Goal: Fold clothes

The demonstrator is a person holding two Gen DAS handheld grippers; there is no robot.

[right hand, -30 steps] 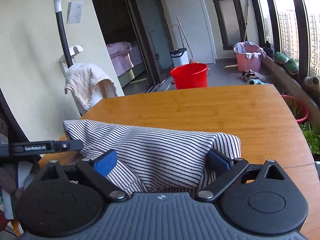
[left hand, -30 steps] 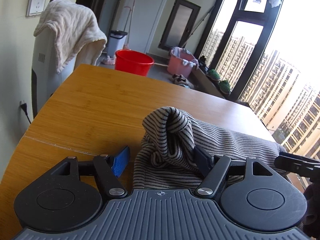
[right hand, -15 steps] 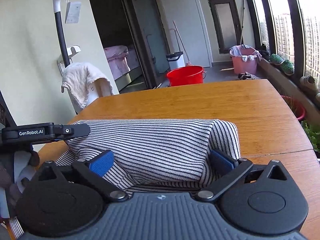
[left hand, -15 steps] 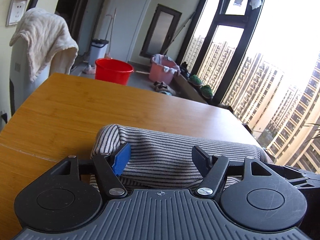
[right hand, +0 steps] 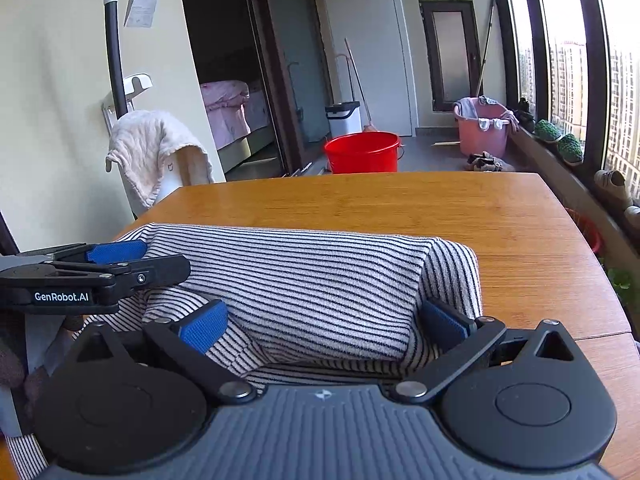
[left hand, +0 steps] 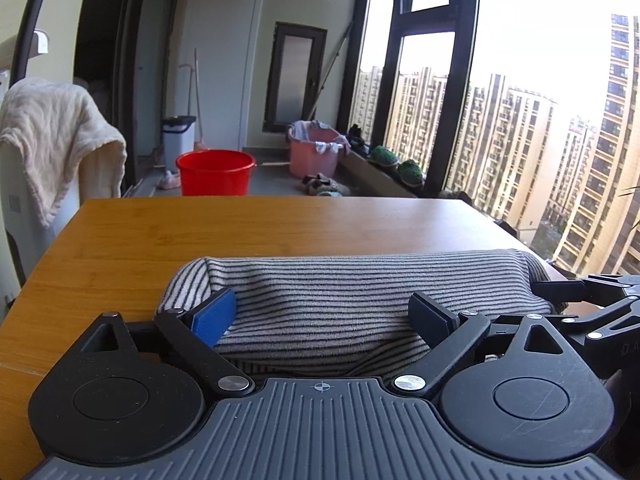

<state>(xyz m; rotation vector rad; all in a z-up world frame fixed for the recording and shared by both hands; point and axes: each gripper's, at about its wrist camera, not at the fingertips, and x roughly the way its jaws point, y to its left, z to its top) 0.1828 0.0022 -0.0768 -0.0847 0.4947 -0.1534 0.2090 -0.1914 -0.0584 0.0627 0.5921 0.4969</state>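
A striped garment (left hand: 352,292) is seen lying as a thick folded bundle at the near edge of the wooden counter (left hand: 280,224), spanning the space in front of both tools. The left gripper (left hand: 324,312) is spread wide, its blue pads set at either side of the cloth with nothing pinched between them; the right gripper (right hand: 324,320) is likewise spread wide, the bundle lying between its fingers but not clamped. In the right wrist view the left gripper (right hand: 120,260) is seen from the side at the bundle's left end, so the two tools are placed at opposite ends of the fold. This arrangement is judged to suit the pressing or squaring of a fold just laid, or the taking of a fresh grip for another fold; which of these is meant cannot be told. A loose striped layer is left trailing off the near edge under the right gripper.

The counter beyond the garment is smooth bamboo-coloured wood. Behind it, a red bucket (left hand: 216,172), a pink basin (left hand: 316,152) holding laundry, a pale towel (left hand: 60,136) draped over a white appliance, and tall windows facing apartment blocks can be made out.
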